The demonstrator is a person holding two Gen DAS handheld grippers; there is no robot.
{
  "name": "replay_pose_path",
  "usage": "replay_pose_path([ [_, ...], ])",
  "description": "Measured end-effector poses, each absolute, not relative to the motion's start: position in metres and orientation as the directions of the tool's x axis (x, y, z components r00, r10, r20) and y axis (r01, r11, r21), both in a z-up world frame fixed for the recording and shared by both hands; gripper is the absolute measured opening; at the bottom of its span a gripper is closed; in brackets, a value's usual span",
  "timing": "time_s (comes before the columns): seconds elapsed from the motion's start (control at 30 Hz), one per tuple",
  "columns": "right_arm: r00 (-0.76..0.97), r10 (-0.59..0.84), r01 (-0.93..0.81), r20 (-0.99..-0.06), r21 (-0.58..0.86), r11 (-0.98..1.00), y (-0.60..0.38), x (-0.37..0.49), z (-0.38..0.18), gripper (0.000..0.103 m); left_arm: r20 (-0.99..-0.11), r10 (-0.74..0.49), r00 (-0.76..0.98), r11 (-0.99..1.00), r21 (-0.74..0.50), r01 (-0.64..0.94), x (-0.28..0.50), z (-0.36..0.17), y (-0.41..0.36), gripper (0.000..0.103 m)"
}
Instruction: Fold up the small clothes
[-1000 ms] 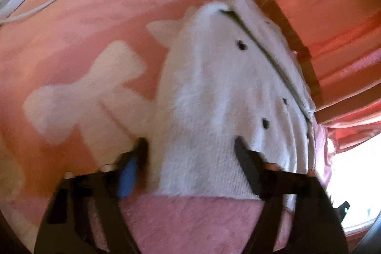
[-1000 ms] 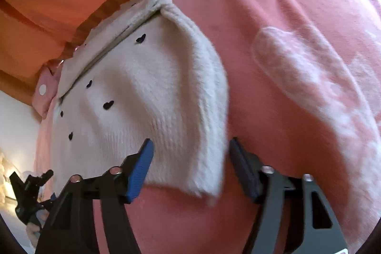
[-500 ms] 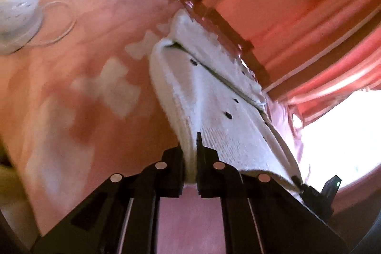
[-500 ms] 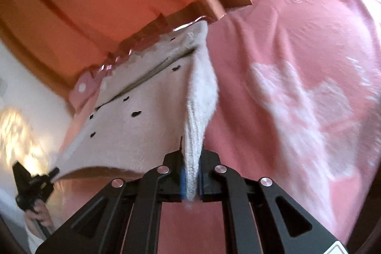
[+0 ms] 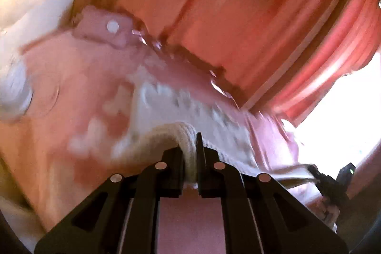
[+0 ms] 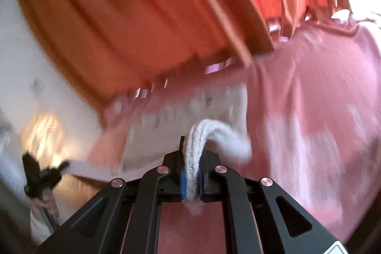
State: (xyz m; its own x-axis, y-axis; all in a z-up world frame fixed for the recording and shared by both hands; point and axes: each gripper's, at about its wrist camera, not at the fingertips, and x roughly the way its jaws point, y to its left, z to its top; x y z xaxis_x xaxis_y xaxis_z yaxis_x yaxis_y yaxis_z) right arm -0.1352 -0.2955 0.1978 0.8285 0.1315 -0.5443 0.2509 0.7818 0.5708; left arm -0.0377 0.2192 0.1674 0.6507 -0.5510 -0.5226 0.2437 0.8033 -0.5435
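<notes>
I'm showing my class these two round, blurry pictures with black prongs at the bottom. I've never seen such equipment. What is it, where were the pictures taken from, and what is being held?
No robot here: a person holds a two-fingered gripper in each hand, each with a wide-angle camera looking along its fingers. One picture is from the left gripper, the other from the right gripper. Both are shut on an edge of the same white knitted garment, lifting it off a pink blanket with pale shapes. Orange curtains hang behind. The blur comes from movement.
</notes>
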Motion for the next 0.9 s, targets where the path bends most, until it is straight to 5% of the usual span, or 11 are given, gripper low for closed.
replay_pose_path([
  [0.3, 0.73, 0.09, 0.478, -0.677, 0.601, 0.64, -0.34, 0.036, 0.077, 0.008, -0.643, -0.391, 0.658, 0.884, -0.46, 0.076, 0.155, 0.071, 0.146, 0.007],
  [0.6, 0.668, 0.09, 0.524, -0.738, 0.553, 0.648, -0.347, 0.078, 0.041, 0.01, -0.681, -0.401, 0.612, 0.864, -0.504, 0.005, 0.206, 0.013, 0.147, 0.009],
  [0.73, 0.749, 0.086, 0.476, -0.656, 0.625, 0.618, -0.353, 0.072, 0.058, 0.028, -0.672, -0.411, 0.616, 0.87, -0.49, 0.046, 0.21, 0.019, 0.142, 0.014],
  [0.77, 0.765, 0.067, 0.469, -0.64, 0.626, 0.623, -0.353, 0.07, 0.063, 0.031, -0.656, -0.43, 0.62, 0.856, -0.514, 0.049, 0.21, 0.021, 0.144, 0.021],
  [0.83, 0.785, -0.045, 0.49, -0.618, 0.575, 0.656, -0.352, 0.062, 0.079, 0.058, -0.609, -0.432, 0.665, 0.839, -0.541, 0.05, 0.205, 0.029, 0.15, 0.043],
  [0.9, 0.788, -0.144, 0.506, -0.598, 0.497, 0.706, -0.348, 0.055, 0.092, 0.065, -0.579, -0.377, 0.723, 0.866, -0.497, 0.053, 0.196, 0.042, 0.154, 0.062],
])
